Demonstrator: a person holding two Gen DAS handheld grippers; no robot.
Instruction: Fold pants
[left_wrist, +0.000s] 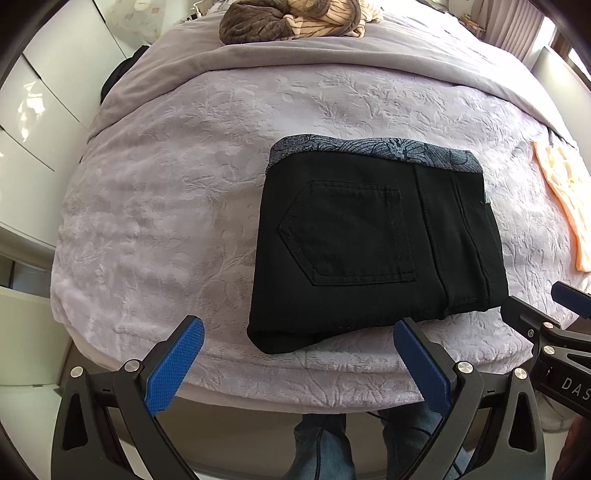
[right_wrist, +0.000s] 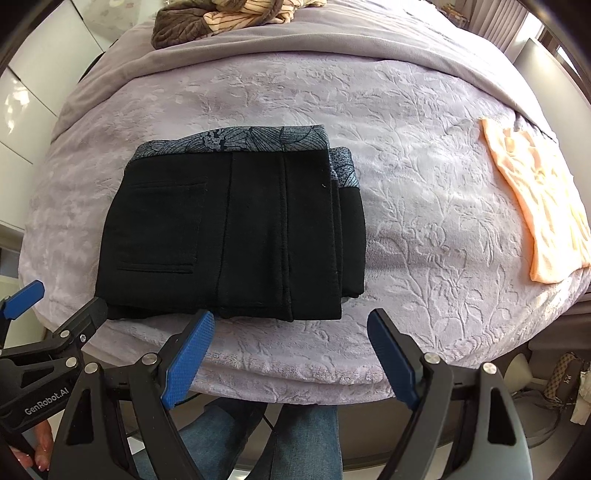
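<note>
- Left wrist view: pants (left_wrist: 373, 251) folded into a compact black block on the bed (left_wrist: 184, 221), near edge; left gripper (left_wrist: 299, 363) spread wide, empty
- Right gripper (right_wrist: 291, 360) spread wide, empty, just short of the pants; peach cloth (right_wrist: 539, 206) far right

The folded black pants (left_wrist: 373, 243) are the main obstacle, lying near the bed's (left_wrist: 177, 192) front edge. Left of the pants the lilac cover is bare and wide open. Right of them is a clear strip, ending at a peach cloth (right_wrist: 539, 206). Far behind the pants, a heap of clothes (left_wrist: 291, 18) blocks the bed's head end.
</note>
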